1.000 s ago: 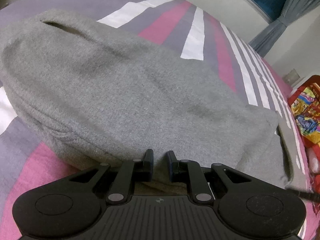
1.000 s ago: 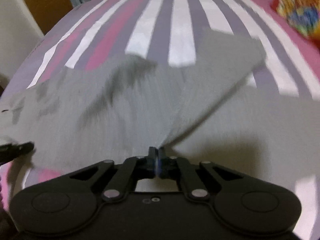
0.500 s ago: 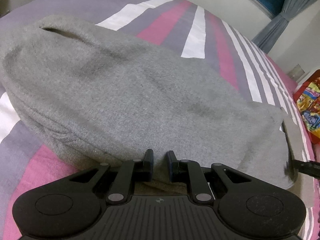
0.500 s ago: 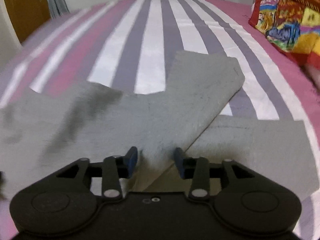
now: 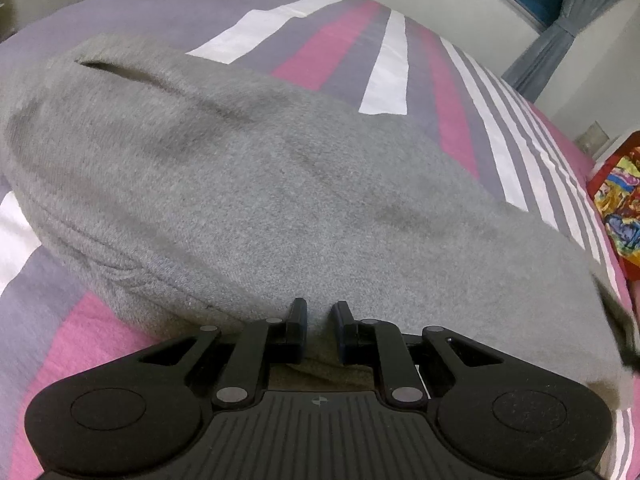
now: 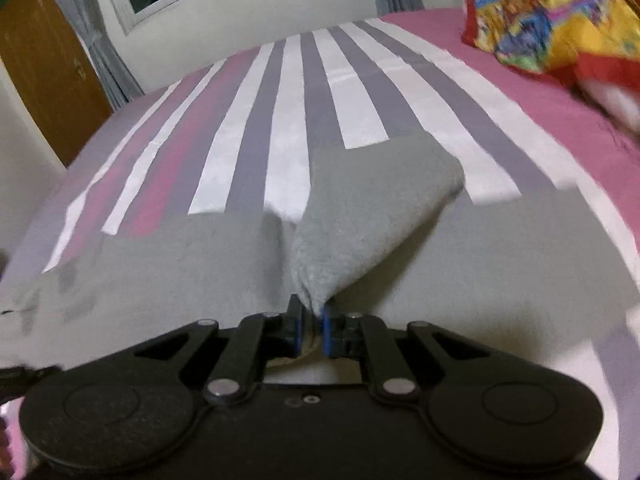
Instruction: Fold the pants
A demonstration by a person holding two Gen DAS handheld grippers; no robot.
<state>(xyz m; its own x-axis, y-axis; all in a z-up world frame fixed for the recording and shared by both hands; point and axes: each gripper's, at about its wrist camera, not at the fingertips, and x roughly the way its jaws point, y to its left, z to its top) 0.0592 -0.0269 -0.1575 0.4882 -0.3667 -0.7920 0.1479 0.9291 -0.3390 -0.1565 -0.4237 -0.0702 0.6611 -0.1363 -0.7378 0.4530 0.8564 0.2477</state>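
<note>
Grey sweatpants (image 5: 280, 184) lie on a striped bed, with a pocket slit at the far left. My left gripper (image 5: 319, 314) is shut on a fold of the pants at their near edge; grey cloth fills the narrow gap between the fingers. In the right wrist view the pants (image 6: 160, 280) spread flat across the bed. My right gripper (image 6: 310, 316) is shut on a corner of a leg (image 6: 372, 208), which rises from the jaws as a lifted, folded-over flap.
The bed sheet (image 6: 288, 92) has pink, purple and white stripes. A colourful pillow (image 6: 552, 16) lies at the right. A wooden door (image 6: 44, 68), a window and curtains stand beyond the bed. The pillow also shows in the left wrist view (image 5: 618, 196).
My right gripper opened half a second ago and has shut again on the leg corner, lifting it as a flap. My left gripper stays shut on the pants' edge.
</note>
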